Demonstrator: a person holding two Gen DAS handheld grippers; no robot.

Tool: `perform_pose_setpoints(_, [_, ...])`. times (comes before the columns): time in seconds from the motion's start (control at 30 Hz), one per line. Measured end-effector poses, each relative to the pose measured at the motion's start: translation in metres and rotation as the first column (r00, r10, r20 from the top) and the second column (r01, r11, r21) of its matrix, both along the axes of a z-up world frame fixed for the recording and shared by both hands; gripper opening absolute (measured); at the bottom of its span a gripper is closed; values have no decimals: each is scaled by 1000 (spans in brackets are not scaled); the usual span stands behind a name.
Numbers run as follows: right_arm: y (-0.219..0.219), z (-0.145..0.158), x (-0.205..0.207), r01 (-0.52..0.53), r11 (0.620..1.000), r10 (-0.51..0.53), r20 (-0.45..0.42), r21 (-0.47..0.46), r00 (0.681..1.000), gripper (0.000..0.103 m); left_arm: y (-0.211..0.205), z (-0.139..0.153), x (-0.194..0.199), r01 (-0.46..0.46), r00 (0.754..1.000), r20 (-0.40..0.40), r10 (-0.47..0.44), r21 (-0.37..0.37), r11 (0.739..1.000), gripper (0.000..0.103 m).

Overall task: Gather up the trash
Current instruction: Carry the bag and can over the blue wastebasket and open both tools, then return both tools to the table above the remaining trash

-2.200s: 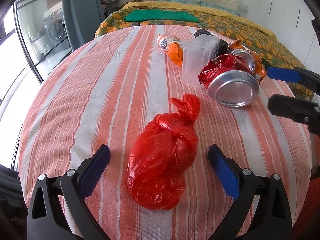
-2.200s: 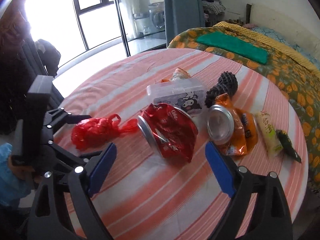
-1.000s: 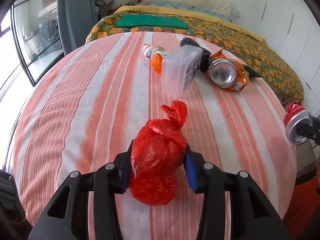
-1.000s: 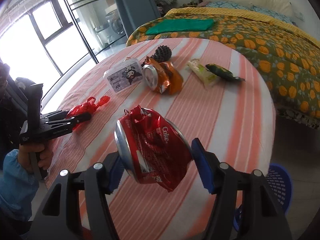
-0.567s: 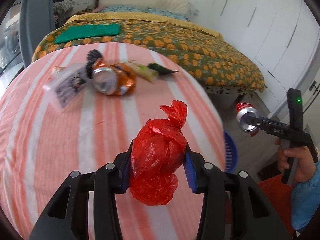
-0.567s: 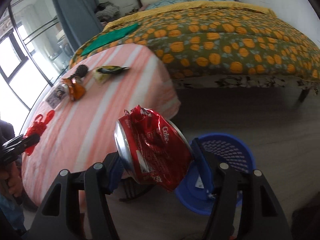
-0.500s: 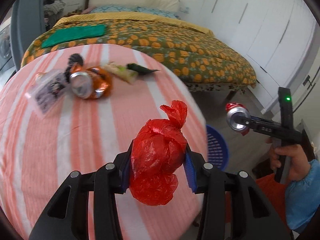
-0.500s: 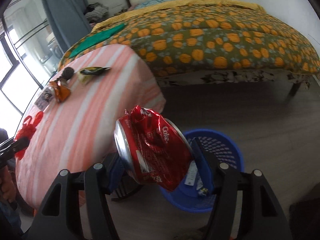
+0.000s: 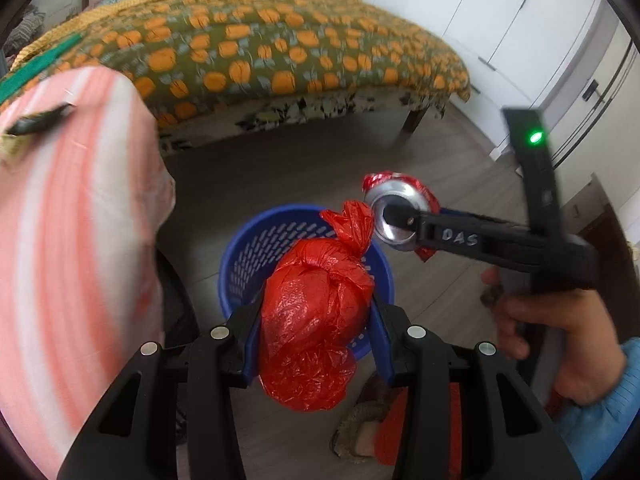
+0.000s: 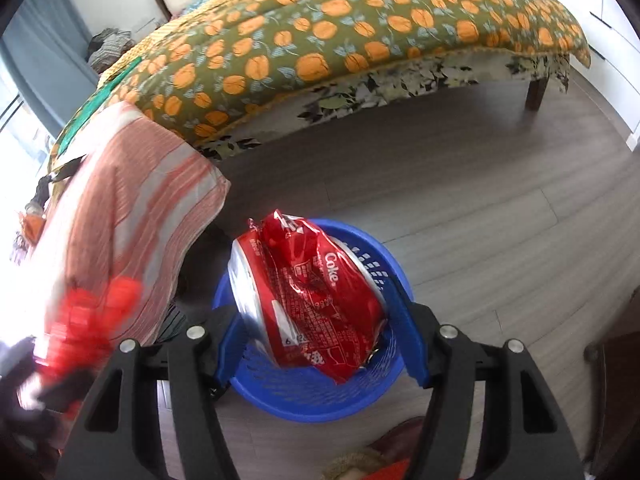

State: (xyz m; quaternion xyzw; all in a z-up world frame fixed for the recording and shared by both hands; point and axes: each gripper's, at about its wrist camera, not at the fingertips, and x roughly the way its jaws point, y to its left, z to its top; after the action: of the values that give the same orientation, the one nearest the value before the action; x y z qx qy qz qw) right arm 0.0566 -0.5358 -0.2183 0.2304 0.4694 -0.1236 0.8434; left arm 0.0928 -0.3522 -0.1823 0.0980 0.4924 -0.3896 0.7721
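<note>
My left gripper (image 9: 314,332) is shut on a knotted red plastic bag (image 9: 316,312) and holds it in the air above a blue mesh trash basket (image 9: 248,256) on the floor. My right gripper (image 10: 320,320) is shut on a crushed red Coke can (image 10: 316,296), also held over the basket (image 10: 316,396). In the left wrist view the can (image 9: 396,216) and the right gripper sit just right of the bag's knot. The red bag shows blurred at the lower left of the right wrist view (image 10: 96,312).
The table with its red-striped cloth (image 9: 60,220) stands left of the basket, with a dark wrapper (image 9: 36,120) near its far edge. A bed with an orange-patterned cover (image 9: 260,52) lies behind. Grey wood floor (image 10: 460,208) surrounds the basket. A slippered foot (image 9: 368,432) is below.
Both grippers have swung away from the table and down over the blue basket, still holding the red bag and the Coke can.
</note>
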Motion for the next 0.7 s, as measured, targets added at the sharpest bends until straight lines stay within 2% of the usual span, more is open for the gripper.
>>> perform_pose_setpoints(0.2, [-18, -13, 10, 32, 998, -32, 3, 61, 999, 66, -39, -49, 15, -14, 1000, -14, 14, 45, 999, 46])
perform_pose_setpoints(0.27, [-21, -16, 14, 32, 996, -33, 7, 82, 999, 73, -48, -61, 22, -22, 1000, -14, 23, 61, 998, 57])
perform_pose_setpoints(0.33, [-24, -17, 14, 51, 995, -51, 3, 81, 999, 76, -50, -65, 27, -40, 999, -4, 40, 76, 996, 70])
perform_pose_setpoints(0.43, [-26, -12, 12, 67, 994, -69, 16, 81, 997, 77, -46, -59, 29, -49, 999, 21, 48, 56, 997, 78])
perform_pose_setpoints(0.53, [-28, -2, 8, 95, 994, -97, 39, 53, 995, 80, -37, -45, 24, -40, 998, 43, 39, 29, 999, 80])
perform_pose_setpoints(0.7, [-20, 16, 1, 131, 991, -131, 87, -3, 988, 86, -7, -5, 5, -29, 996, 86, 32, -43, 999, 85])
